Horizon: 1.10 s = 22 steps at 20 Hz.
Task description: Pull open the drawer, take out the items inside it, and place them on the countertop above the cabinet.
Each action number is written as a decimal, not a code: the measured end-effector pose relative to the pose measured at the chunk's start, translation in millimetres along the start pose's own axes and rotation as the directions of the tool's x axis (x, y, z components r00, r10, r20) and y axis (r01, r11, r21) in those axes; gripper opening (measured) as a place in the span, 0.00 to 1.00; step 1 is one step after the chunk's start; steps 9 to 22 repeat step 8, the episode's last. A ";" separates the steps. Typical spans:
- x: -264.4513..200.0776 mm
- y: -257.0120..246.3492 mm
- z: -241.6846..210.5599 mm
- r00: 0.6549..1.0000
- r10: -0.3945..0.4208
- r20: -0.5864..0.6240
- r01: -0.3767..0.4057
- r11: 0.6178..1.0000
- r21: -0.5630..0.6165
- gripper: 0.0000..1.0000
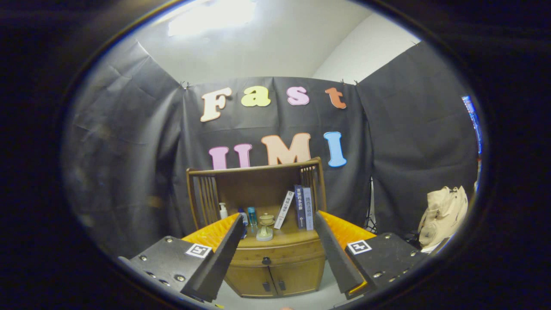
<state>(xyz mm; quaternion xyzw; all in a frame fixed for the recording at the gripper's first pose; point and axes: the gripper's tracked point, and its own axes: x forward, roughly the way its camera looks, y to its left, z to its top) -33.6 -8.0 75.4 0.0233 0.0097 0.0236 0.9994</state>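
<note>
Two wedge-shaped fingers of the tongs are standing wide apart and holding nothing, framing a small wooden cabinet that is sitting well beyond them against the creased black cloth wall. Its drawer is lying shut under the worktop, a smooth brown front with one dark round knob at its middle; whatever is inside is hidden. Below the drawer, two plain doors are meeting at a pair of small dark handles.

On the worktop, a pale ceramic stand with a flared base and a cup-like top is sitting near the front edge at the middle. Behind it toward the left edge, a white pump bottle and a slim teal bottle are standing upright. Toward the right edge, two dark-spined books are standing upright against the slatted side rail, and a thin white book is leaning on them. A curved wooden back panel with slatted sides is rising behind everything.

Well off to the right of the cabinet, a beige fabric bag is slumping in soft folds against the cloth.
</note>
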 end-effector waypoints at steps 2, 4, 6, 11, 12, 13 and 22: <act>-0.9 -2.9 -0.1 1.000 -0.015 0.012 0.015 1.000 -0.023 0.99; -0.8 -0.4 -2.2 1.000 -0.018 0.012 0.018 0.999 -0.033 0.99; -0.3 1.4 -3.5 1.000 -0.017 0.008 0.017 0.999 -0.032 0.99; 2.3 5.5 -6.5 1.000 -0.009 0.000 0.009 1.000 -0.021 0.99; 2.3 5.5 -6.5 1.000 -0.009 0.000 0.009 1.000 -0.021 0.99; 2.3 5.5 -6.5 1.000 -0.009 0.000 0.009 1.000 -0.021 0.99; 2.3 5.5 -6.5 1.000 -0.009 0.000 0.009 1.000 -0.021 0.99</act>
